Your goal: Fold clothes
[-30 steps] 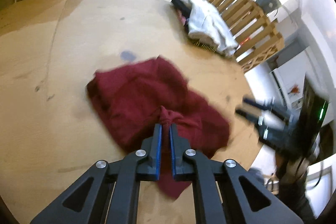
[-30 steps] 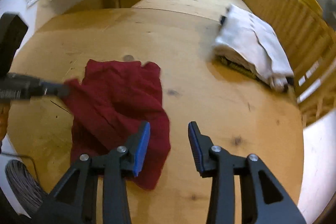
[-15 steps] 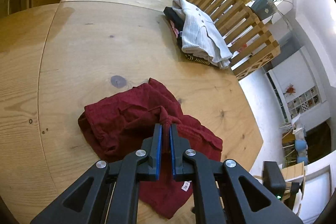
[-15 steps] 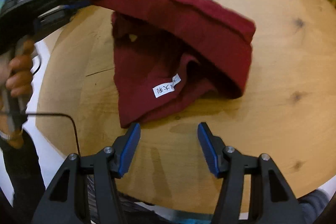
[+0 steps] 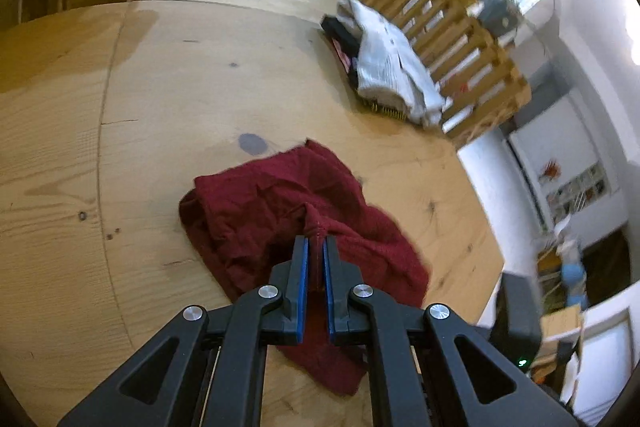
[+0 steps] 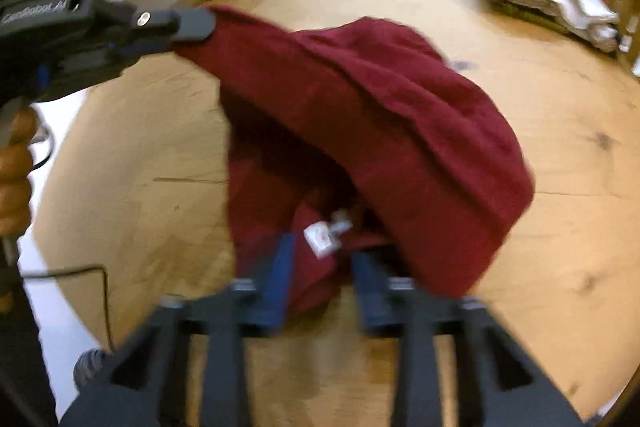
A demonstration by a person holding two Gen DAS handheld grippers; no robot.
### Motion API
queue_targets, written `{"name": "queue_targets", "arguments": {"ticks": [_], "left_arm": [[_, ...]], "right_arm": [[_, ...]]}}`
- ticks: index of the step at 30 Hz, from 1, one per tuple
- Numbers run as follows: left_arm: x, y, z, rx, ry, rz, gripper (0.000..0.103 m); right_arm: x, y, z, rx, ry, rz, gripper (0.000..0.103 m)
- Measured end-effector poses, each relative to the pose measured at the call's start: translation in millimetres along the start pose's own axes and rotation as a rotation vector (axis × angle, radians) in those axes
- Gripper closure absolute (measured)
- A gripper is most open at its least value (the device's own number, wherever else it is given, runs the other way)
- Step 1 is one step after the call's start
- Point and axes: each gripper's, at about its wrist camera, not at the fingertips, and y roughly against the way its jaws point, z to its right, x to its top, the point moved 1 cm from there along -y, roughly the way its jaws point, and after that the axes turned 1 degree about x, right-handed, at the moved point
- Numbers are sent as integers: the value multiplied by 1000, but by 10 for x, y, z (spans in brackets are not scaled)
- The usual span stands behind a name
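The left gripper (image 5: pixel 315 241) is clamping a pinched fold of the crumpled dark red knit garment (image 6: pixel 400 115), lifting it off the round wooden bench (image 5: pixel 160 107). The right gripper (image 6: pixel 320 267), blurred, is spread apart astride the garment's near edge beside its white label (image 6: pixel 320 235).

right gripper (image 6: pixel 320 259) is smeared by blur; its grip on the red garment (image 6: pixel 400 115) can't be told.
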Motion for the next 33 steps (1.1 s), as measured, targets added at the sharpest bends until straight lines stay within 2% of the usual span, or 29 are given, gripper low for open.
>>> {"name": "queue_targets", "arguments": {"ticks": [1,9,13,17,21,24,28,30,31,33], "left_arm": [[1,46,-48,-11,19,17,97],[34,609,-198,7,66,166,97],[57,1112,-117,33,54,280,97],[-3,1673,96,39,7,378,97],[-41,2090,311,22,-43,392,97],[-44,2265,423,53,-81,352,97],[87,2215,378,137,-87,301,97],[327,1899,140,199,-51,243,97],[466,1717,1,232,-28,211,93],[727,1322,-302,317,24,149,91]], "right_arm": [[-7,24,7,14,14,2,90],[146,818,5,-113,227,82,90],[450,1487,-125,-247,354,174,91],[514,2052,-305,-322,443,253,91],[615,2407,-482,-355,505,279,91],[759,2574,-503,-354,539,262,91],[1000,2298,-509,-365,575,224,91],[1343,1812,-415,-360,549,175,90],[1545,1510,-358,-368,541,135,90],[1940,916,-237,-392,520,61,86]]}}
